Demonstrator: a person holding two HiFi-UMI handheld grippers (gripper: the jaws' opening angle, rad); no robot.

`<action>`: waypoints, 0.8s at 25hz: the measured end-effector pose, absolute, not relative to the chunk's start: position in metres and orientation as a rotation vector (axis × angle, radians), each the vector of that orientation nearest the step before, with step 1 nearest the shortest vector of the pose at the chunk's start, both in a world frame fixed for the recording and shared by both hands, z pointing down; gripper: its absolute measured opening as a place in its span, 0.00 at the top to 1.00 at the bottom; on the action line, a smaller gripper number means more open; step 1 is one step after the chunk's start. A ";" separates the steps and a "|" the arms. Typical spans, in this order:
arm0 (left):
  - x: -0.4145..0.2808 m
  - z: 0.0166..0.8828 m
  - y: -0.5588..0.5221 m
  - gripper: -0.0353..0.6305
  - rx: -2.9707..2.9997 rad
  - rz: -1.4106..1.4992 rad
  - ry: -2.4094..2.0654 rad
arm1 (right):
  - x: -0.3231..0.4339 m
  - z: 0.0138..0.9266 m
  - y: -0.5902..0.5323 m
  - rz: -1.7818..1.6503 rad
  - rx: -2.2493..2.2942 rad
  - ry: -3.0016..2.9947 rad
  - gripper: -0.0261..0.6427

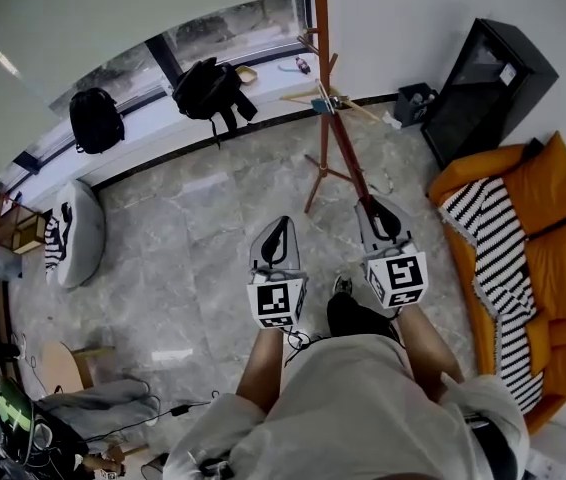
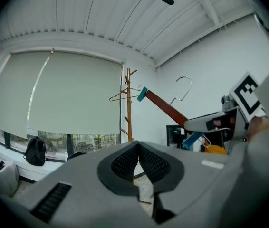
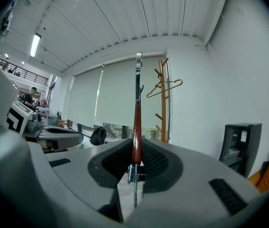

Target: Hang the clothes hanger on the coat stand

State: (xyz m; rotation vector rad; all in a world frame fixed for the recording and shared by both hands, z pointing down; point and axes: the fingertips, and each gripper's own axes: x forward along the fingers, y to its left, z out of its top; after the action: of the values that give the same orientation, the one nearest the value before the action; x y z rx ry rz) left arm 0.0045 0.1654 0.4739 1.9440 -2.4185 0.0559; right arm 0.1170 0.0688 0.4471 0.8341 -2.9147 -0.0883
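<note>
The clothes hanger is reddish-brown wood with teal clips.

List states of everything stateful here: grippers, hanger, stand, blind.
left gripper: shut, empty
right gripper: shut on clothes hanger
clothes hanger: held up, not yet hung
coat stand: upright, another hanger on it
roller blind: lowered most of the way
</note>
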 end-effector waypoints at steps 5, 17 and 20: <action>-0.009 0.474 0.109 0.93 1.971 0.082 -2.423 | 0.102 0.451 0.023 -0.092 0.777 -2.934 0.88; -0.032 0.472 -0.002 0.93 1.986 0.281 -2.442 | 0.074 0.455 -0.072 -0.055 0.584 -2.979 0.88; -0.041 0.472 -0.016 0.93 1.975 0.361 -2.472 | 0.069 0.457 -0.089 -0.059 0.540 -2.987 0.88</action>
State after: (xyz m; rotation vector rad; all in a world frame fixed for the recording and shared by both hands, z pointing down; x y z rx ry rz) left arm -0.0415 -0.0165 0.4718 1.9747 -2.4724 0.3615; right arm 0.0685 -0.0887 0.4572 0.5403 -2.9871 -0.0587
